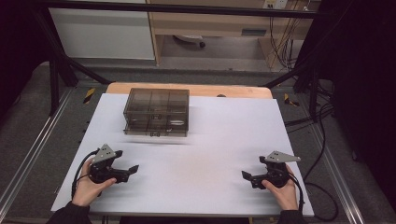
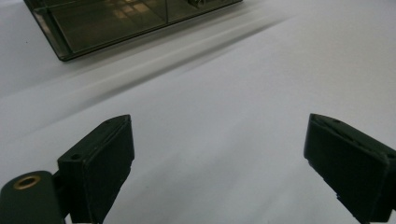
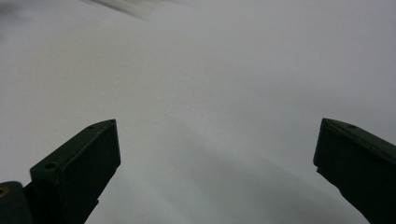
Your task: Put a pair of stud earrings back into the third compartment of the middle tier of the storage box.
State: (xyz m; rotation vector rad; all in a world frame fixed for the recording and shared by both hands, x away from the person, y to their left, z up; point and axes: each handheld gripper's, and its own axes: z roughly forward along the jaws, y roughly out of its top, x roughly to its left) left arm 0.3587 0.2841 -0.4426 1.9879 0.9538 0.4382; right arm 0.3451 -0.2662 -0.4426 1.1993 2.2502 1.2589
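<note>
Both claws hover low over the white table [image 1: 196, 163] with nothing between their jaws: the left claw [image 1: 127, 171] is spread wide, as its own view shows with bare table between the two black pads, and the right claw [image 1: 248, 176] is spread just as wide and equally empty. The thing nearest to hand is a smoky translucent drawer organizer [image 1: 156, 112], a small chest with compartments on top and shallow drawers at its front, standing ahead of the left claw and somewhat to its inner side, well apart from it; from the right claw it lies farther off, forward and across the table. In the left gripper view the organizer's front edge [image 2: 116, 35] sits beyond the jaws, up and to the left (the blur there suggests that the hand is in motion). The step in hand looks like the approach. To do it well, the left claw should come in level with the drawer front, jaws kept wide until a handle sits squarely between them, while the right claw steadies the light chest from its side or top so that a pull does not drag it along the smooth table.
</note>
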